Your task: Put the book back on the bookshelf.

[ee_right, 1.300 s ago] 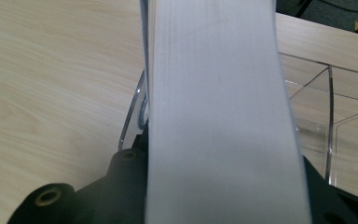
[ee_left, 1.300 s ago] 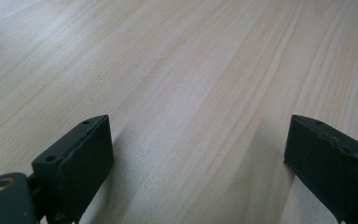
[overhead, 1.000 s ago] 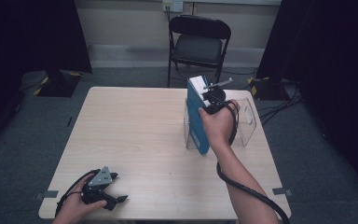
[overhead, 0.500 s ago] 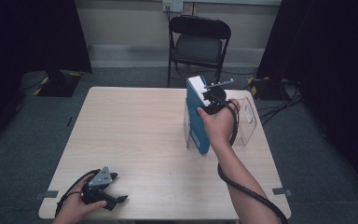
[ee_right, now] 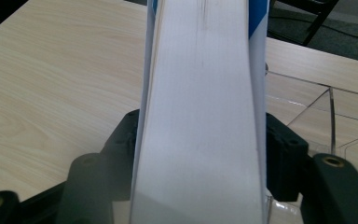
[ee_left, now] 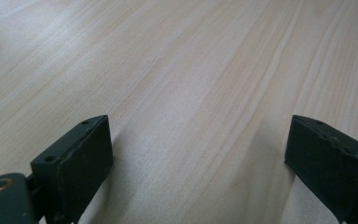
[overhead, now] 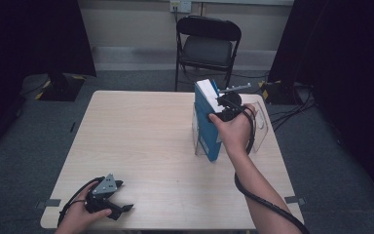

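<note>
High view: blue book (overhead: pixel 207 127) is stood upright in clear holder (overhead: pixel 259 127) at table's (overhead: pixel 141 141) far right; placing judged nearly done. Right gripper (overhead: pixel 225 108) is seen at book's top edge. Left gripper (overhead: pixel 113 200) is rested near front edge.

Left gripper view: jaws are spread wide over bare table (ee_left: pixel 191 70), nothing between.

Right gripper view: jaws have just been opening; book's white page edge (ee_right: pixel 200 116) is between them, a narrow gap judged at the pads, so grip is taken as loosened. Left to do: withdrawal.

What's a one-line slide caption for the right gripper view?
Right gripper jaws, just opening, flank a thick blue-covered book standing upright beside a clear acrylic holder on the wooden table.
</note>
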Action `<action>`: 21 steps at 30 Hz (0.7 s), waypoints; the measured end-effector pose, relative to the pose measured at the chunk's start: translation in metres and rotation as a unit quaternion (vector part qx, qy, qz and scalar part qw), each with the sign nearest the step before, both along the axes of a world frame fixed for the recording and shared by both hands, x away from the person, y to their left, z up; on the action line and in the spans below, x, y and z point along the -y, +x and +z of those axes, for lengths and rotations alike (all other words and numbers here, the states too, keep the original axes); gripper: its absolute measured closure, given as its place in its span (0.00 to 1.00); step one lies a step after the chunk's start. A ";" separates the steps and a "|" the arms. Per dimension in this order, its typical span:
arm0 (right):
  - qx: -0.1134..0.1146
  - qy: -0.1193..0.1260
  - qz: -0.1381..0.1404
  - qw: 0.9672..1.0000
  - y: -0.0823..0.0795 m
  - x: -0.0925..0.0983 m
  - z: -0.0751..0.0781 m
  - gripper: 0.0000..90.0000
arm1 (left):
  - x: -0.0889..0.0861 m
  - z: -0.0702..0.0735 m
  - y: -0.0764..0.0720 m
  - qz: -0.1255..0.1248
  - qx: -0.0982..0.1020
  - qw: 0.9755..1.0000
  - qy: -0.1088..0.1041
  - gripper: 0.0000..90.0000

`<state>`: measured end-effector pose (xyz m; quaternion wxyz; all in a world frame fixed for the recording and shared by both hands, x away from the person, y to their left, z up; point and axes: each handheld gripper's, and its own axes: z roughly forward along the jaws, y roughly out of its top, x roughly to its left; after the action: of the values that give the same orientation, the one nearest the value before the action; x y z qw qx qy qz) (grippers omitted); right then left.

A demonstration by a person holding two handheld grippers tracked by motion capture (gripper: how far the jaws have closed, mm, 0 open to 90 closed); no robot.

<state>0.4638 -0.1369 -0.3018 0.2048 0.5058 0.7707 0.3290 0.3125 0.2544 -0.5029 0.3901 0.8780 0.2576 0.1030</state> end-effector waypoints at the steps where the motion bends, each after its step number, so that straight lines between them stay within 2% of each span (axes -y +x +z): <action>1: 0.000 -0.002 0.001 1.000 -0.001 0.001 0.000 0.43 | 0.000 0.000 0.000 0.000 0.000 1.000 0.000 0.08; 21: -0.001 0.034 0.034 0.999 -0.011 0.008 0.003 0.22 | 0.001 0.000 0.000 -0.005 -0.001 1.000 0.004 0.06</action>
<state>0.4526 -0.1445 -0.2987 0.1753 0.4866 0.7757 0.3616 0.3126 0.2538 -0.5030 0.3872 0.8806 0.2536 0.1013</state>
